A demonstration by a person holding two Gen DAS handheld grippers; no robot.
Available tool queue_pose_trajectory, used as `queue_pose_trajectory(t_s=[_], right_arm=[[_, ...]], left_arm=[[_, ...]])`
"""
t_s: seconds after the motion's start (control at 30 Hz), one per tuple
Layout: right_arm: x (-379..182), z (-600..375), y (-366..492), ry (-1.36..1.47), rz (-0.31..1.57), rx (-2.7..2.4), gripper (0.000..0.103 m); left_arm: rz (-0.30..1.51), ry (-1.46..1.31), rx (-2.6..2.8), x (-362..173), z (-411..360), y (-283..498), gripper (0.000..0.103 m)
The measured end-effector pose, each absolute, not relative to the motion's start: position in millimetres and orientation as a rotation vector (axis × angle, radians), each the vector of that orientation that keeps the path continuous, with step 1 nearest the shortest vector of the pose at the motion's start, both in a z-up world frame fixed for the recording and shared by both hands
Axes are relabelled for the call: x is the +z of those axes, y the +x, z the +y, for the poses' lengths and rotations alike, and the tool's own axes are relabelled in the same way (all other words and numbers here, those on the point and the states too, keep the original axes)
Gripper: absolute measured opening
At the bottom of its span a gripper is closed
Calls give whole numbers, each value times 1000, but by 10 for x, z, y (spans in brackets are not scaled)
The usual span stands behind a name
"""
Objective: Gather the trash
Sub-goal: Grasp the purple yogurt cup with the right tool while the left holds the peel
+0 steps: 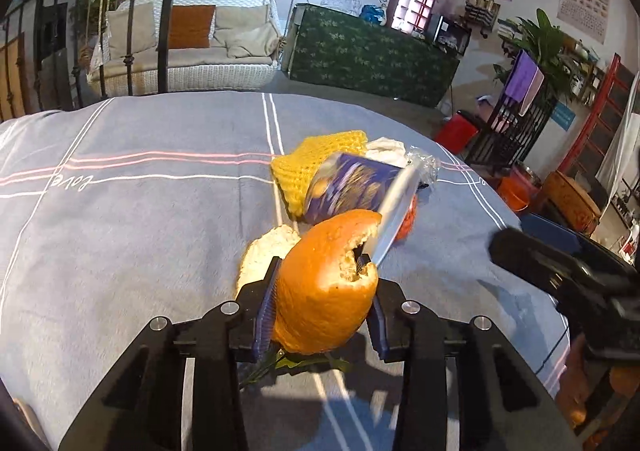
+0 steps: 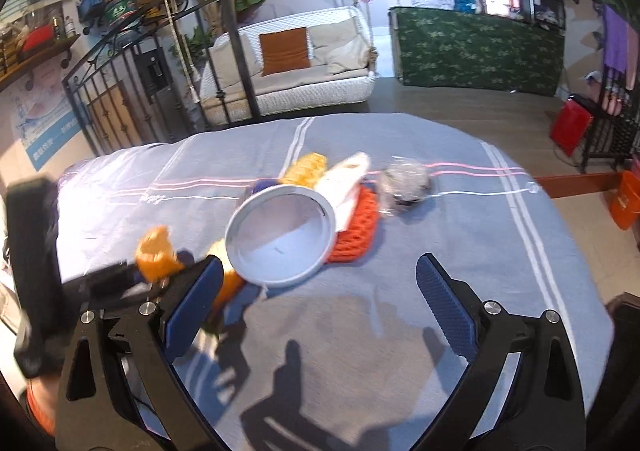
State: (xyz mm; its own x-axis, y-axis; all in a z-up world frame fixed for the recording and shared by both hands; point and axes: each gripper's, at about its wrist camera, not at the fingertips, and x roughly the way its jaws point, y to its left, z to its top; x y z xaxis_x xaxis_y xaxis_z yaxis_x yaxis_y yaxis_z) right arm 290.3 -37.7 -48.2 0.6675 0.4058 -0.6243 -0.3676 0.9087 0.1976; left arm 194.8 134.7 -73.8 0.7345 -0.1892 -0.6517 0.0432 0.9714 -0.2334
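- Left gripper [image 1: 324,287]: jaws clamped on the orange peel [image 1: 326,287], blue pads pressing both flanks. Peel sits upright between the fingers, its torn edge at 1 o'clock. Gripper pitched down toward the bed cover [image 1: 132,211].
- A second peel piece [image 1: 266,251], white pith up, lies on the cover at 10 o'clock from the held peel, just beside the left finger.
- Trash pile at 12 to 1 o'clock of the left gripper: paper cup [image 1: 352,187] on its side, yellow foam net [image 1: 308,167] behind it, white tissue [image 1: 386,149], clear plastic wrap [image 1: 424,165], red foam net [image 1: 408,219] under the cup rim.
- Right gripper [image 2: 320,271]: jaws wide apart, nothing between them, angled down over the cover. Cup mouth [image 2: 280,239] faces this camera at 11 o'clock, close to the left finger; touching or not, cannot tell.
- In the right wrist view the left gripper shows at 9 o'clock, blurred, with the peel in it.
- In the left wrist view the right gripper's black body [image 1: 568,267] sits at 3 o'clock, well apart from the peel.
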Motion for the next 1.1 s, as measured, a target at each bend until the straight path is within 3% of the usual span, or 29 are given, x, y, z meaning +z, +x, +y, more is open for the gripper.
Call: queue_pose_trajectory(t_s=[0.27, 0.43, 0.7, 0.77, 0.83, 0.9, 1.1], right_arm=[[-709, -9, 3134, -9, 780, 429, 94], [-875, 96, 3361, -55, 826, 400, 70], [-781, 355, 3508, -222, 717, 437, 69], [-790, 431, 3479, -263, 697, 476, 55], [-825, 494, 3426, -320, 696, 484, 29], [-846, 513, 3352, -374, 673, 443, 18], [-775, 293, 3183, -304, 674, 438, 7]], left_arm=[[714, -265, -94, -678, 1485, 1857, 38], [717, -293, -110, -717, 1520, 1833, 38], [726, -315, -123, -796, 1578, 1836, 38], [722, -318, -124, -805, 1584, 1826, 38], [723, -318, -125, -814, 1582, 1828, 38], [719, -323, -122, -814, 1587, 1819, 38], [702, -328, -114, -763, 1577, 1755, 37]])
